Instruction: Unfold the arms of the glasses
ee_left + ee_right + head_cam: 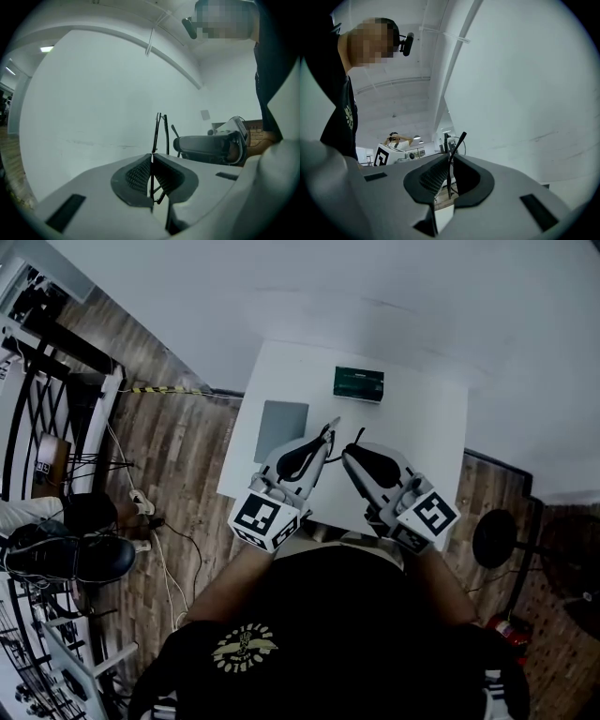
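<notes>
Forearms out ahead of a black shirt (328,615), both angled inward, tools converging tip to tip. Holds the left gripper (327,430) close to level, left marker cube (264,518) back near the body, fingertips turned toward the other hand's tips. Pinches the glasses (159,131) edge-on between that gripper's ribbed pads (135,174): pads pressed together on the thin dark frame, frame standing up past the fingertips against a pale wall (93,117). Holds the right gripper (350,453) level as well, right marker cube (427,517) back by the wrist, tips just beside the left gripper's tips. Clamps the glasses arm (458,144) between the right pads (432,178), thin black rod slanting up and out past those fingertips. Keeps both sets of fingertips in the air above the white table (422,418), apart from its surface. Below and just to the left of the left fingers, a grey mat (281,423) flat on the table. Beyond both sets of fingertips, near the far edge, a dark green box (358,383). Far behind the left marker cube, in the right gripper view, a second person (395,138), small, hands raised to the head. Under the wrists and elbows, past the near table edge, wooden floor (187,484).
</notes>
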### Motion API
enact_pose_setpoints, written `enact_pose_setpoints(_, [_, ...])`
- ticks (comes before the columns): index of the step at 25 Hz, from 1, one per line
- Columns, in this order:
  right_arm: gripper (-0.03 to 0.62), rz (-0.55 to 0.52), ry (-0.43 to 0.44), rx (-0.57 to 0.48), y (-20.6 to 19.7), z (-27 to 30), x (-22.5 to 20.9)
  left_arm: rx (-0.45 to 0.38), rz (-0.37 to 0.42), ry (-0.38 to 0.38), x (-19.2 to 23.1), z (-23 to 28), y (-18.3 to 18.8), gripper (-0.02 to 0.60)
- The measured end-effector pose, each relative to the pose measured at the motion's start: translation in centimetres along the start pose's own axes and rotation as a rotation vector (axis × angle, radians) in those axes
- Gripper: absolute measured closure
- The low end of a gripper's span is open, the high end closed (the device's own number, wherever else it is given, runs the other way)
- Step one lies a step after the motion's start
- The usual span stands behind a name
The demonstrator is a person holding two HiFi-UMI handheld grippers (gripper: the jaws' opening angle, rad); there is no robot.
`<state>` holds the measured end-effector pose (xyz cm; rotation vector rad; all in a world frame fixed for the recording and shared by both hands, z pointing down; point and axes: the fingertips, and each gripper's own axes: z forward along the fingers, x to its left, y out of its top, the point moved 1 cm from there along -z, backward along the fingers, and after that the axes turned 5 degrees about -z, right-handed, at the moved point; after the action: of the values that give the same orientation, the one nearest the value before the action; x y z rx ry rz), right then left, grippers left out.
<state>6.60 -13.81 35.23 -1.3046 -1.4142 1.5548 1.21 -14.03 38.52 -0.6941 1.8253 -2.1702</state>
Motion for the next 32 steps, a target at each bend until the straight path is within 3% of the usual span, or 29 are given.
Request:
enact_pose_setpoints(4, [0.568, 0.029, -0.049, -0.048, 0.9, 1.9, 0.8, -0.011, 0.000, -0.045, 2.2, -0.8, 1.2, 0.563])
enact_pose_setpoints(7, [0.571, 0.014, -0.119, -0.008, 0.0, 3.8, 1.0, -0.014, -0.002, -0.083, 4.7, -1.6, 2.1, 0.561])
enact_pose_setpoints(22, [0.572, -0.017, -0.276, -0.040, -3.0, 11.7, 4.5, -0.042, 0.005, -0.201, 14.8, -6.0, 5.2, 0.563])
enact_pose_setpoints(32, [0.572, -0.016, -0.358, -0.031, -4.6, 12.3, 5.4, -0.062, -0.021, -0.254, 16.7, -6.6, 6.5, 0.563])
